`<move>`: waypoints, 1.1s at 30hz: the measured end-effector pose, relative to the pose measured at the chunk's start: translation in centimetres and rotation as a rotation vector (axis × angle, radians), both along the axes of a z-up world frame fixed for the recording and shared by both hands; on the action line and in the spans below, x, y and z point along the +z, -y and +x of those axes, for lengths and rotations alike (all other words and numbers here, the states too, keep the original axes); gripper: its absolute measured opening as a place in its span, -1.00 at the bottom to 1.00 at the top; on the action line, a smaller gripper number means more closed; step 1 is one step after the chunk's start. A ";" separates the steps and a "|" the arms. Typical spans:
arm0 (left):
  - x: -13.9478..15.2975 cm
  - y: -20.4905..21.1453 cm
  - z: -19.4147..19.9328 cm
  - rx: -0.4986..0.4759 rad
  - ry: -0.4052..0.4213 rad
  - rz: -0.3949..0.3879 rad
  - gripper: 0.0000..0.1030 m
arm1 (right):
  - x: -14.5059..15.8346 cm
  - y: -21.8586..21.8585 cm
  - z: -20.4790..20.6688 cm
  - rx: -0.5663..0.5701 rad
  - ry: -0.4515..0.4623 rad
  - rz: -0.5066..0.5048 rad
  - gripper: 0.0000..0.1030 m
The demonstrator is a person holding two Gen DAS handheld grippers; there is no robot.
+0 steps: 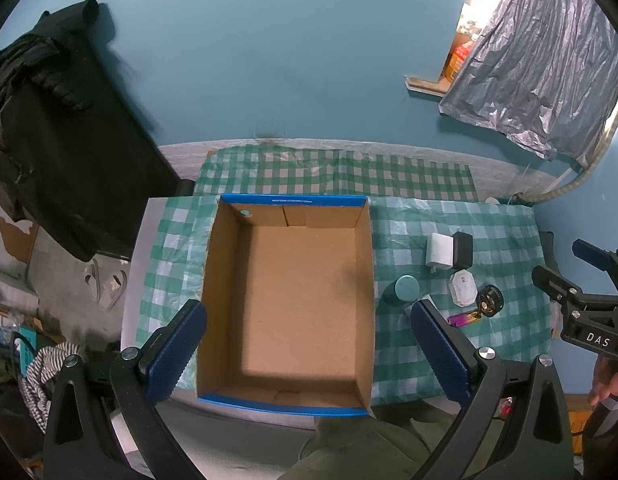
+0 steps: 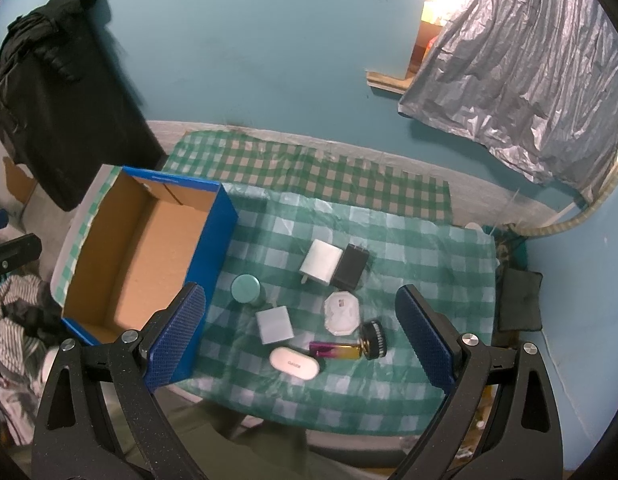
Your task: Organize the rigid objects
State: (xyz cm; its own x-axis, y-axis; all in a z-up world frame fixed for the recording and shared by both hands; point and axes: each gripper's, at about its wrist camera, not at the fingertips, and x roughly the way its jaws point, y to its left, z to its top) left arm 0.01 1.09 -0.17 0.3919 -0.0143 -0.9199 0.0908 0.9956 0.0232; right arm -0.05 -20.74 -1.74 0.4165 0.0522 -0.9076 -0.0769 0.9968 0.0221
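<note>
An empty blue cardboard box (image 1: 287,406) (image 2: 225,216) stands on the left of the checked table. My left gripper (image 1: 309,350) is open, hovering above the box. To the box's right lie a teal jar (image 2: 247,289) (image 1: 406,288), a white charger (image 2: 320,267) (image 1: 440,251), a black charger (image 2: 351,268) (image 1: 462,250), a white octagonal case (image 2: 341,314) (image 1: 463,288), a grey square box (image 2: 275,325), a white oval case (image 2: 295,363), a purple-gold lighter (image 2: 335,351) (image 1: 465,317) and a black round brush (image 2: 373,339) (image 1: 489,300). My right gripper (image 2: 301,330) is open, empty, above them.
The green checked cloth (image 2: 409,248) covers the table, with the teal wall behind. A black garment (image 1: 49,140) hangs at the left. A silver sheet (image 2: 529,80) hangs at the upper right. Clothes (image 2: 17,312) lie on the floor at the left.
</note>
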 end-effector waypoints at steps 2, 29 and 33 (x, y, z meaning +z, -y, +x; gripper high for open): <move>0.0 0.0 0.0 -0.001 -0.002 0.000 0.99 | 0.0 0.0 0.0 0.002 0.000 0.001 0.88; -3.1 -4.7 1.3 0.029 -0.054 -0.021 0.99 | -1.1 3.6 1.1 -0.004 -0.011 -0.053 0.88; -4.4 -7.4 1.3 0.037 -0.047 -0.041 0.99 | -2.1 5.9 1.8 -0.033 -0.033 -0.056 0.88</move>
State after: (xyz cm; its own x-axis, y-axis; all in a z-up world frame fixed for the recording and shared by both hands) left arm 1.29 8.45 -4.52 0.3494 -0.0390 -0.9362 0.0542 0.9983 -0.0213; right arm 1.73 -26.59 -3.87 0.3868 -0.0123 -0.9221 -0.0444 0.9985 -0.0319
